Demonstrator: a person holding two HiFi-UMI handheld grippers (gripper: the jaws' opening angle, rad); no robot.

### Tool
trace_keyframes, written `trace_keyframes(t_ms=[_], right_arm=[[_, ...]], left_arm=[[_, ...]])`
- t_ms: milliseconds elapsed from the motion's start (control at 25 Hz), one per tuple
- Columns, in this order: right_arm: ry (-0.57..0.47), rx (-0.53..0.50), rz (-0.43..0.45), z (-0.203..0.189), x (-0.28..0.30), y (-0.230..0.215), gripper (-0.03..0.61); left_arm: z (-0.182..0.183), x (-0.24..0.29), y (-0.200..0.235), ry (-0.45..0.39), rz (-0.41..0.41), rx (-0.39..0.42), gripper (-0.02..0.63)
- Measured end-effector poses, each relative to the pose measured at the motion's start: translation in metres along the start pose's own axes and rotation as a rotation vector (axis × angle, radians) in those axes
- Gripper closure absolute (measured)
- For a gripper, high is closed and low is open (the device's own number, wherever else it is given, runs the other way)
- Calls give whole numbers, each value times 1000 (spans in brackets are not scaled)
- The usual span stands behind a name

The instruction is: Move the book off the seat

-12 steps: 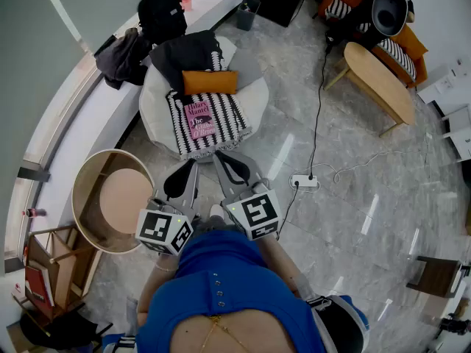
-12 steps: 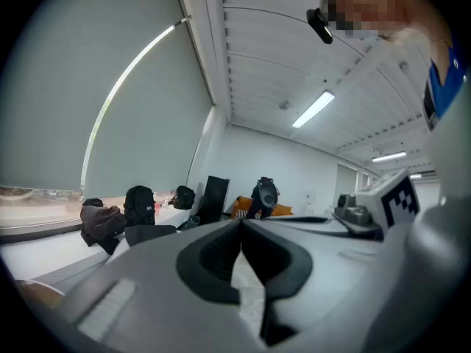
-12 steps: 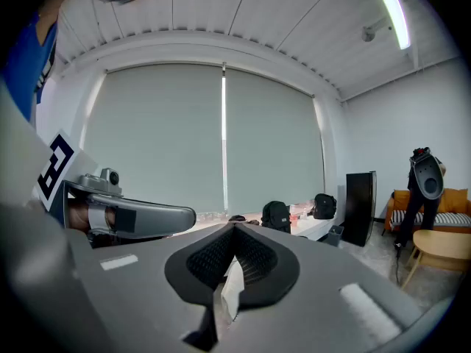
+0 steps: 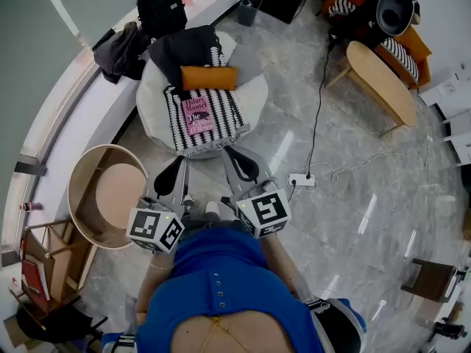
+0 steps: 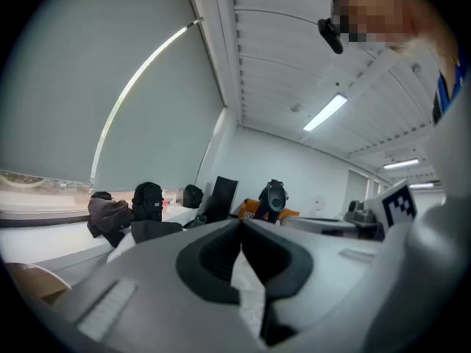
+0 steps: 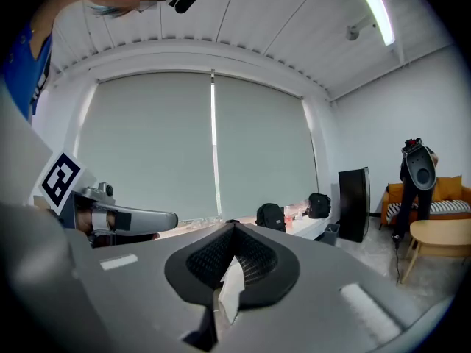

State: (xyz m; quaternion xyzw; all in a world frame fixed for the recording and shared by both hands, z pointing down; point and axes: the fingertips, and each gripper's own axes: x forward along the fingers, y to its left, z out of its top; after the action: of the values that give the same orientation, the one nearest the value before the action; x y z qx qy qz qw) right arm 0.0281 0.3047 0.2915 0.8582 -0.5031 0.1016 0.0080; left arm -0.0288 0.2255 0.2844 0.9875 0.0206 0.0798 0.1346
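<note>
A pink book (image 4: 199,118) lies flat on a black-and-white striped blanket (image 4: 221,123) draped over a round white seat (image 4: 254,94). An orange cushion (image 4: 209,77) sits just behind the book. My left gripper (image 4: 179,163) and right gripper (image 4: 234,154) hover side by side at the seat's front edge, short of the book. Both are shut with nothing between the jaws. In the left gripper view the left gripper (image 5: 241,223) points level across the room. In the right gripper view the right gripper (image 6: 234,227) points toward the window wall.
A dark jacket (image 4: 188,50) lies at the back of the seat. A black backpack (image 4: 160,9) rests on the window ledge. A round wooden side table (image 4: 103,193) stands left of me. A power strip (image 4: 303,180) with its cable lies on the floor at right, and beyond it stands an oval wooden table (image 4: 379,83).
Both grippers have drifted slightly apart and a touch closer to the seat's front edge. The book has not moved.
</note>
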Motion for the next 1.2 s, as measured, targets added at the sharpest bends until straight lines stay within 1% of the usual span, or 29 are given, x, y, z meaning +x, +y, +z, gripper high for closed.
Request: trace_keyframes(t_ms=[120,280,400,640,880,1080,1200], right_arm=[[-2,7,-19,1,0,-15,578],[3,18,-49,-1,16,-33,578],[9,11,-64,-1,36,-44,578],[36,3,-86,3,104,-67,578],[35,-8,-101,22,178,-94,577],[22,-18,-89,32,228,-101,578],[14,-14,-51,34,252,-96,578]], left_arm=[[-1,5,12,8,29,1,611],[-2,21,35,16,53,-5,611],[-1,41,51,26,53,23,611],[12,106,94,39,4,8,611],[36,170,144,38,-37,-5,611],[49,199,179,31,-40,-1,611],[52,206,196,31,-26,-4,611]])
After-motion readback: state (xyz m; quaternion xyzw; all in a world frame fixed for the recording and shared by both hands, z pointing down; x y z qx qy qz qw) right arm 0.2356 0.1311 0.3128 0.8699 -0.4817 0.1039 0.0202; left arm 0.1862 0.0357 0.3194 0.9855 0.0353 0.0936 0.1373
